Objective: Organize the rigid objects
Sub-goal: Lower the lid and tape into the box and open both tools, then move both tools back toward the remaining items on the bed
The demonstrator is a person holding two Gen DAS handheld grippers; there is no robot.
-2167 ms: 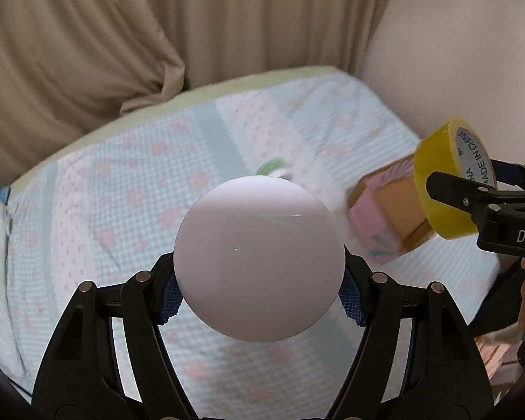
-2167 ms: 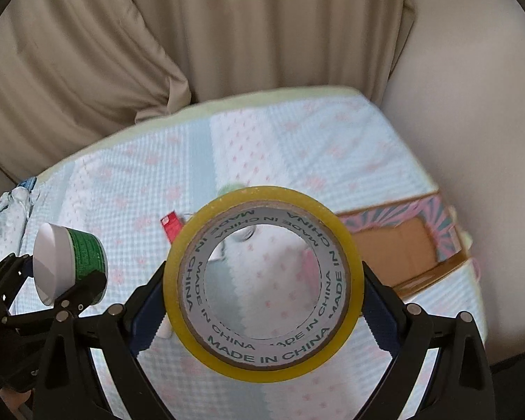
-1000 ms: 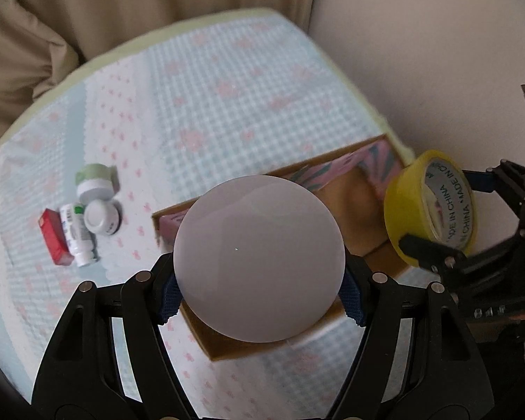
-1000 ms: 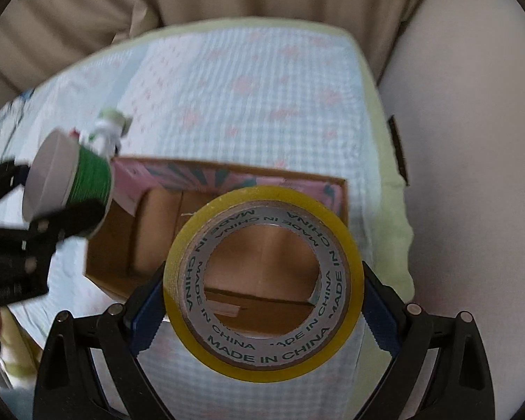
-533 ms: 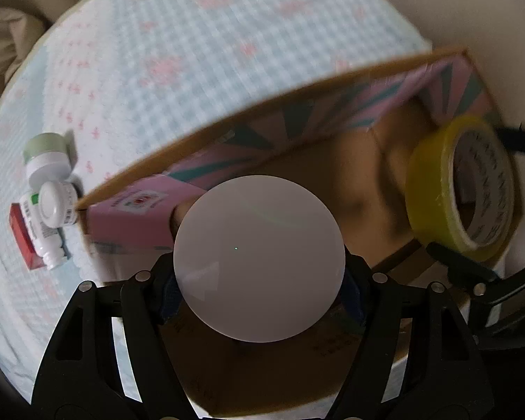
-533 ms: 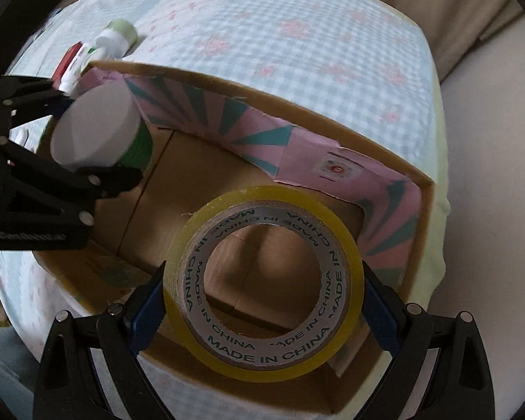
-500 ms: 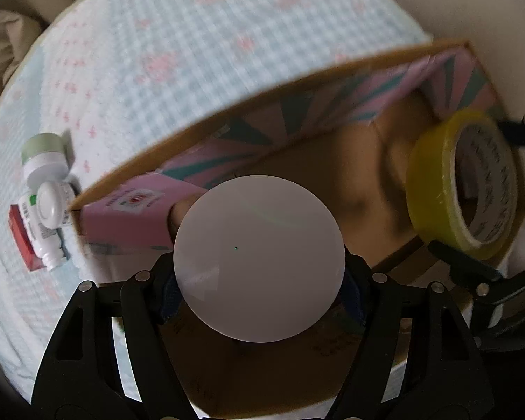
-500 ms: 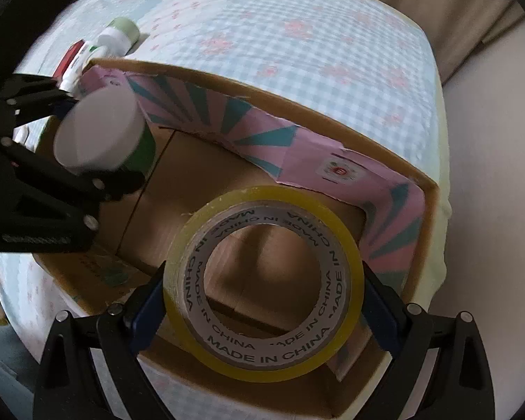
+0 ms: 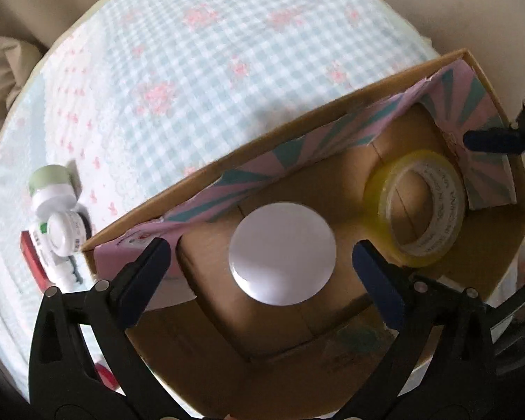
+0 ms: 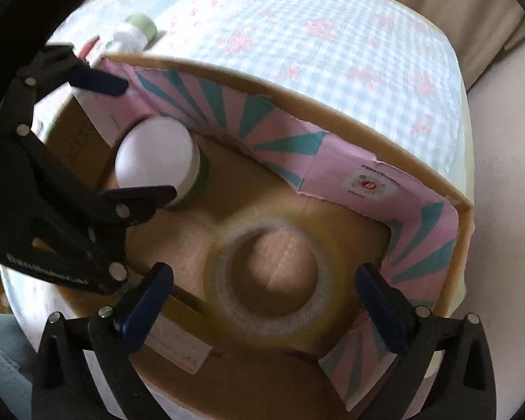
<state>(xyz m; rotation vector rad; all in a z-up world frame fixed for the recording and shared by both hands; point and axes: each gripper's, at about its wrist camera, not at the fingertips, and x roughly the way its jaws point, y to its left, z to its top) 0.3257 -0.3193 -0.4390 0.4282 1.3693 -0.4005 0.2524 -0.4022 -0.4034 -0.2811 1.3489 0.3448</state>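
Note:
An open cardboard box (image 9: 332, 112) with pink and teal flaps (image 10: 332, 161) lies on the checked bedspread. Inside it stands a white-lidded green jar (image 9: 281, 252), directly under my left gripper (image 9: 262, 255), whose jaws are opening and stand clear of the jar on both sides. A yellow tape roll (image 9: 416, 210) lies in the right part of the box. In the right wrist view the tape roll (image 10: 269, 280) is blurred below my right gripper (image 10: 264, 281), whose jaws are opening wide of it. The jar (image 10: 157, 161) and the left gripper (image 10: 133, 140) show at the box's left end.
Outside the box's left end lie small white bottles, one with a green cap (image 9: 52, 182), and a red packet (image 9: 31, 259). The blue checked bedspread (image 9: 199, 52) stretches beyond the box. A pale wall (image 10: 500, 182) runs along the right.
Both grippers have spread their jaws and let go. The jar now stands on the box floor and the tape roll has dropped into the box. Both grippers sank toward the box earlier.

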